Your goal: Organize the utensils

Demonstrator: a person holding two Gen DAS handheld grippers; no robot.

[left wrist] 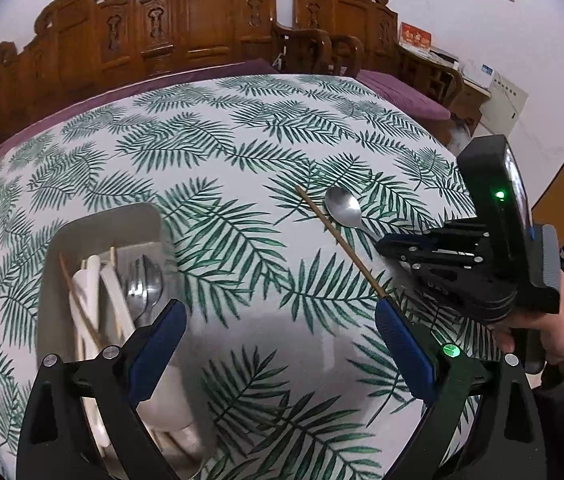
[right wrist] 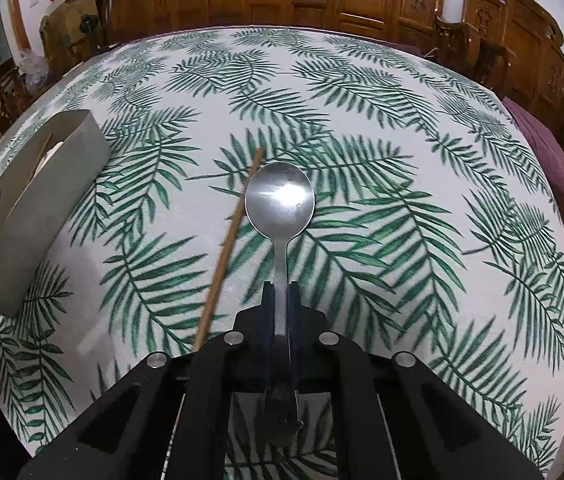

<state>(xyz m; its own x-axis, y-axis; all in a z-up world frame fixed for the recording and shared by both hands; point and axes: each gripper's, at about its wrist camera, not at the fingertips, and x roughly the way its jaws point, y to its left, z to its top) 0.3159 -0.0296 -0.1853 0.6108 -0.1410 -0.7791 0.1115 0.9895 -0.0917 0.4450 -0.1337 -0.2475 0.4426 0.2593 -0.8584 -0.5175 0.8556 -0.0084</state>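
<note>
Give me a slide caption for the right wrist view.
Right gripper clamps a metal spoon's handle above the leaf-print tablecloth, beside one chopstick.

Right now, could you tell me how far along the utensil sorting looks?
Partly done: the grey organizer box already holds spoons and pale utensils. In hand: the right tool is shut on the metal spoon by its handle, its bowl over the tablecloth. Left: that spoon and the wooden chopstick lying beside it. The left tool is open and empty.
</note>
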